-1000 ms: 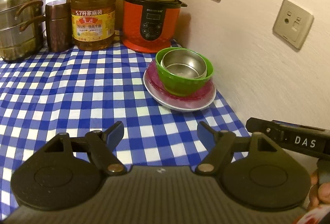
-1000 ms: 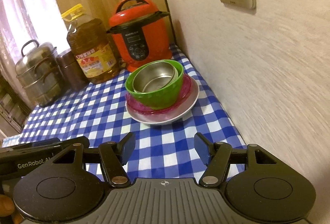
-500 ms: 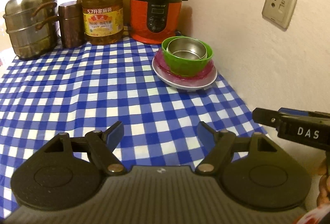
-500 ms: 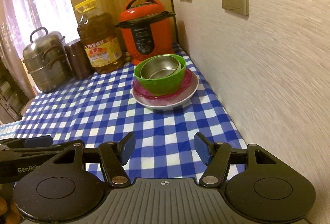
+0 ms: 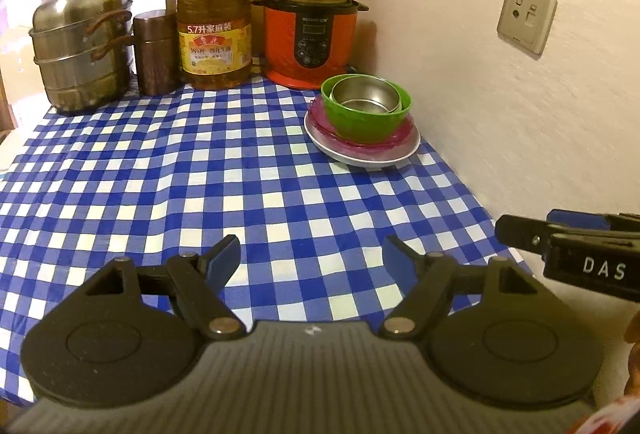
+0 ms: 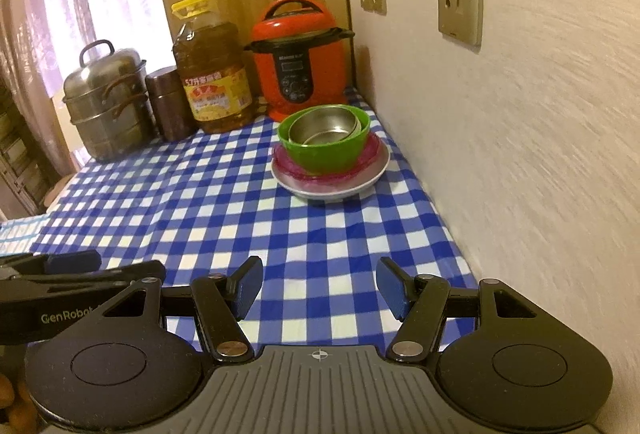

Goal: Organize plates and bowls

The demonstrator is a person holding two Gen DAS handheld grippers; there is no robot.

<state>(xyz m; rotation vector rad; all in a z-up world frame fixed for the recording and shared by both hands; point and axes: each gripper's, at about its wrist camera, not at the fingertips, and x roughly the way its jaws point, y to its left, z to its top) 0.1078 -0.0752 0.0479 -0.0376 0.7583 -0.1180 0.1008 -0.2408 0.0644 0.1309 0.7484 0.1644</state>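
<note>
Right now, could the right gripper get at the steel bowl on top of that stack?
Probably yes. The right gripper is open and the checked cloth between it and the steel bowl carries nothing, though the wall runs close alongside.

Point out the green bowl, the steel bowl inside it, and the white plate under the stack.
green bowl [image 5: 370, 124], left wrist view, on its outer front wall.
steel bowl [image 5: 366, 96], left wrist view, on its inner wall.
white plate [image 6: 332, 190], right wrist view, on its front rim.
</note>
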